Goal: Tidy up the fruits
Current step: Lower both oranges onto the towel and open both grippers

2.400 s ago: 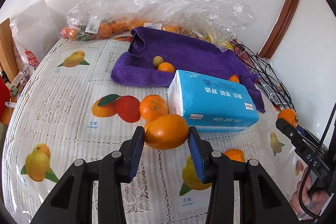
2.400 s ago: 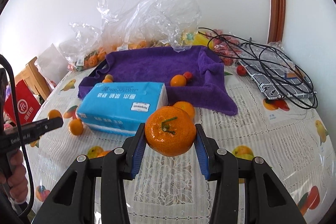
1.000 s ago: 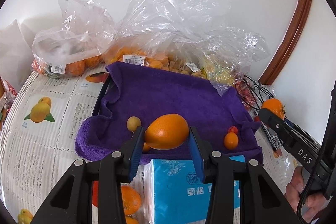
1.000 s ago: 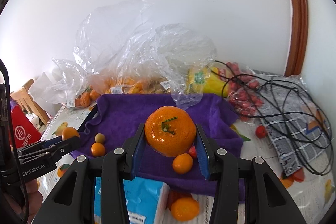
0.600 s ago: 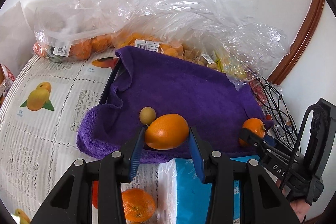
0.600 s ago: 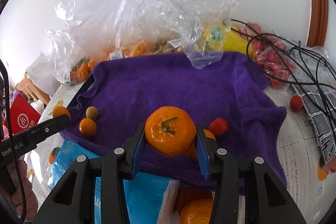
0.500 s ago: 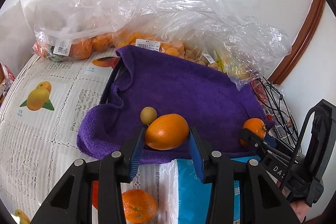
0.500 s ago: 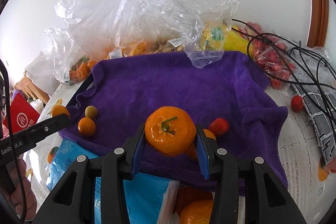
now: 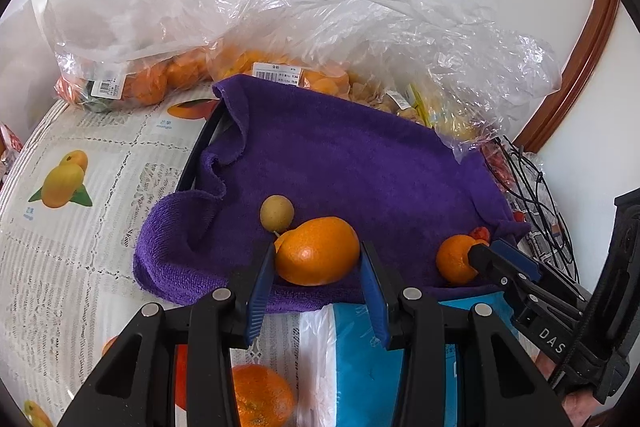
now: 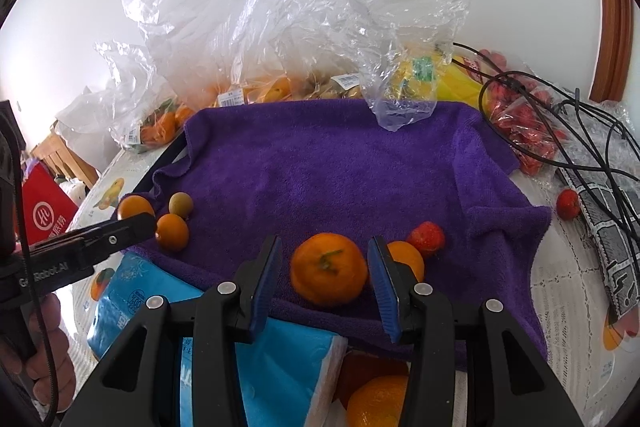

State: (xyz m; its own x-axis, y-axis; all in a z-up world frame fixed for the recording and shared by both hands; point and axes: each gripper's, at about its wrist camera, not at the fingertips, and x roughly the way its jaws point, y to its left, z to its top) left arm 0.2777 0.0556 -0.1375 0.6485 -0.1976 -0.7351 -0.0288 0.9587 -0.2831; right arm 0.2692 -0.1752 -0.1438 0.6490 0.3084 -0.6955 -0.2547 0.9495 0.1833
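Purple towel (image 9: 360,167) on fruit-print tablecloth (image 9: 100,247): left claw (image 9: 316,261) clamps orange (image 9: 320,247), right claw (image 10: 324,259) apart around mandarin (image 10: 329,277).

Both looking steeply down from close above the purple towel (image 9: 360,167)'s near edge, facing the wall; left view from leftward, right view from rightward; towel (image 10: 340,179) shared.

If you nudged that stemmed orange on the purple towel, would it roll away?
Probably only a little: the stemmed orange is round, but the plush purple towel should brake it. A smaller orange close beside it would likely block that side. Its dimpled peel looks grippy rather than slippery.
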